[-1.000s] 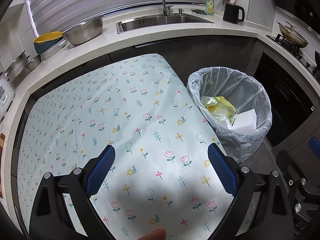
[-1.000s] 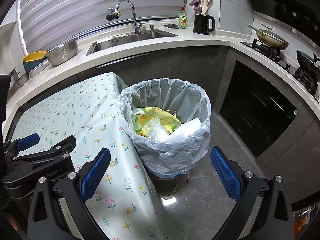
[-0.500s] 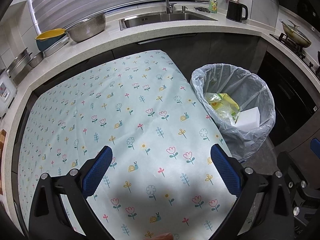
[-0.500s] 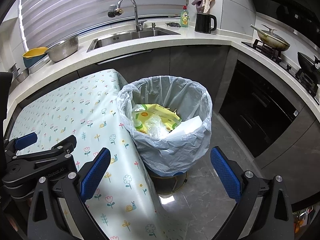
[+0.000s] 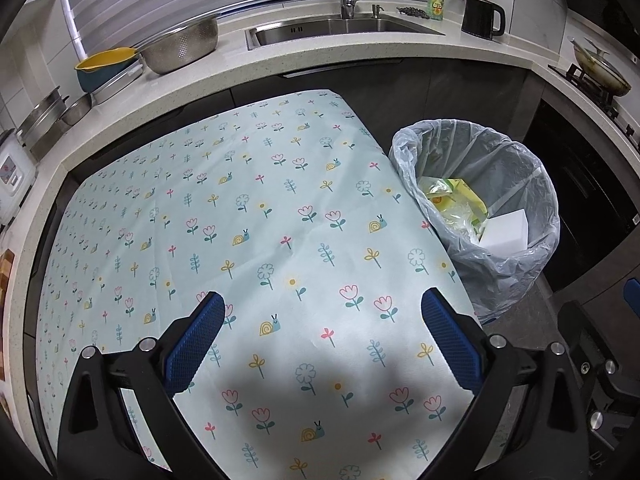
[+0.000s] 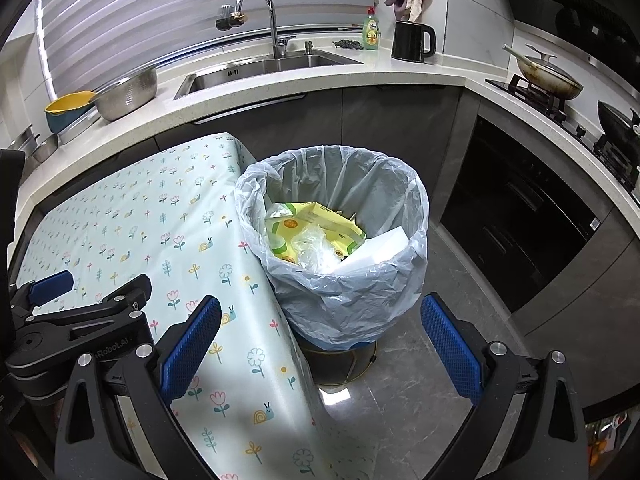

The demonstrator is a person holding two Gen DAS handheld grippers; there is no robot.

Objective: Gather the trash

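Note:
A trash bin (image 6: 348,304) lined with a grey plastic bag stands on the floor against the table's right edge; it also shows in the left wrist view (image 5: 516,268). Inside lie yellow packaging (image 6: 320,220), crumpled clear plastic (image 6: 316,250) and a white block (image 6: 380,250). My left gripper (image 5: 320,336) is open and empty above the floral tablecloth (image 5: 240,208). My right gripper (image 6: 320,340) is open and empty, hovering in front of the bin above its near side. The left gripper shows at the left of the right wrist view (image 6: 80,312).
A kitchen counter (image 6: 320,80) wraps behind, with a sink (image 6: 264,66), a steel colander (image 6: 128,94), a yellow-and-blue bowl (image 6: 66,110), a soap bottle (image 6: 371,30) and a black kettle (image 6: 412,40). A stove with pans (image 6: 548,76) stands at right. Grey floor (image 6: 400,392) lies beside the bin.
Both grippers have drawn back and risen slightly, so table and bin sit a little farther off. Both stay open and empty.

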